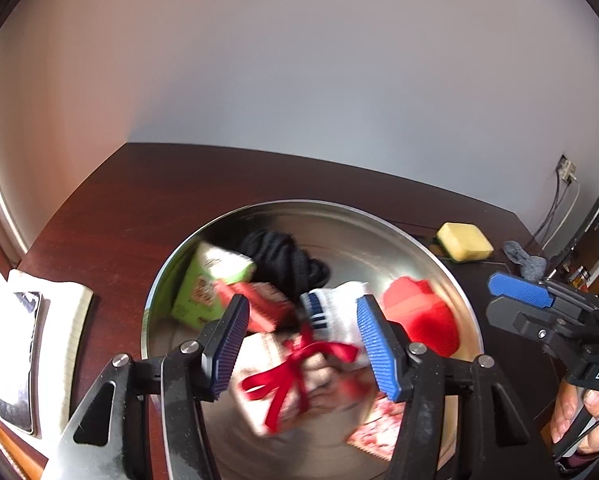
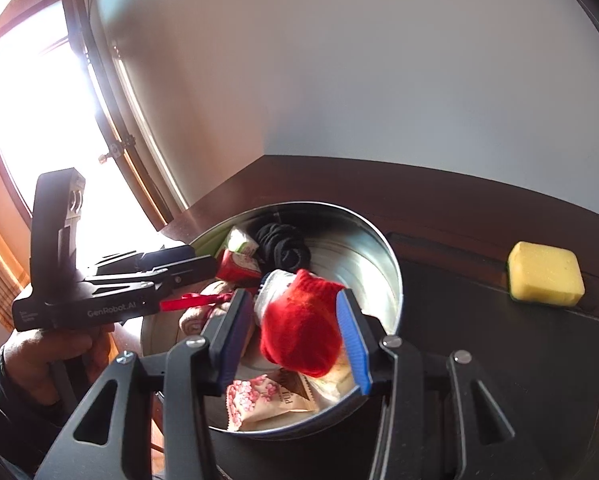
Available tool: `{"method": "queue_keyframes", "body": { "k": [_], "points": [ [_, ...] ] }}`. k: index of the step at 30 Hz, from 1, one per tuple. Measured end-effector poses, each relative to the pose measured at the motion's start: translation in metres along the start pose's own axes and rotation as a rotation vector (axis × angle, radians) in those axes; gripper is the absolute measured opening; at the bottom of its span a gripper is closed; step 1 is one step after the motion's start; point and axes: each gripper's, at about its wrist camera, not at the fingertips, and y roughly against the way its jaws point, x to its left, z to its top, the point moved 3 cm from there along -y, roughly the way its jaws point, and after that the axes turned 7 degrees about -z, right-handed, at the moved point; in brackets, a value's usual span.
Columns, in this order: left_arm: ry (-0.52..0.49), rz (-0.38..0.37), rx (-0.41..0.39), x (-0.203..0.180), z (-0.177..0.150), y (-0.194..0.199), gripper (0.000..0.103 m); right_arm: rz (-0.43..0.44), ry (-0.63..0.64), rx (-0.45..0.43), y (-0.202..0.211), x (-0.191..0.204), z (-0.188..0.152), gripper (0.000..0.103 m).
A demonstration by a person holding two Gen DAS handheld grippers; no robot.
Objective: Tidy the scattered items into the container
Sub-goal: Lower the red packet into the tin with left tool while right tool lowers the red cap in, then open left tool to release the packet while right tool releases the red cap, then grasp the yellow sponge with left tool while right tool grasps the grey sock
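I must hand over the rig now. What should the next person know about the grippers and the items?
Left gripper: open above the metal bowl.
Right gripper: open above the bowl, the red sock seen between its fingers.
Done: green box, black cloth, ribboned bundle and pink packet are in the bowl.
Left: yellow sponge and grey cloth on the table.

Left gripper [image 1: 301, 344]: jaws spread wide, nothing between the blue pads [image 1: 375, 346], pointing down and forward. A hand [image 2: 39, 354] wraps its black handle from below, dark sleeve at the wrist.

Right gripper [image 2: 293, 334]: jaws also parted, pads [image 2: 353, 340] not pressing anything. A hand [image 1: 579, 420] grips its handle, fingers curled round the trigger.
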Motion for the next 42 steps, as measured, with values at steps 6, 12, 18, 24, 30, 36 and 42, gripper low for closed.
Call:
{"method": "queue_keyframes", "body": {
  "k": [6, 12, 18, 24, 30, 36, 42],
  "points": [
    [-0.034, -0.032, 0.015, -0.029, 0.007, -0.012, 0.069, -0.009, -0.036, -0.013, 0.013, -0.02, -0.006, 0.049],
    [-0.093, -0.066, 0.019, -0.063, 0.017, -0.022, 0.07, -0.028, -0.093, -0.028, 0.025, -0.048, -0.015, 0.053],
    [-0.156, -0.113, 0.025, -0.108, 0.025, -0.038, 0.08, -0.062, -0.15, -0.04, 0.041, -0.082, -0.023, 0.053],
    [-0.207, -0.154, 0.056, -0.146, 0.025, -0.06, 0.08, -0.105, -0.207, -0.054, 0.063, -0.116, -0.035, 0.058],
    [-0.259, -0.183, 0.089, -0.184, 0.027, -0.086, 0.084, -0.16, -0.282, -0.061, 0.085, -0.155, -0.054, 0.062],
    [-0.341, -0.221, 0.141, -0.232, 0.034, -0.123, 0.086, -0.201, -0.371, -0.078, 0.107, -0.193, -0.074, 0.064],
    [-0.41, -0.189, 0.201, -0.264, 0.042, -0.172, 0.086, -0.226, -0.427, -0.082, 0.121, -0.222, -0.088, 0.066]
  ]
}}
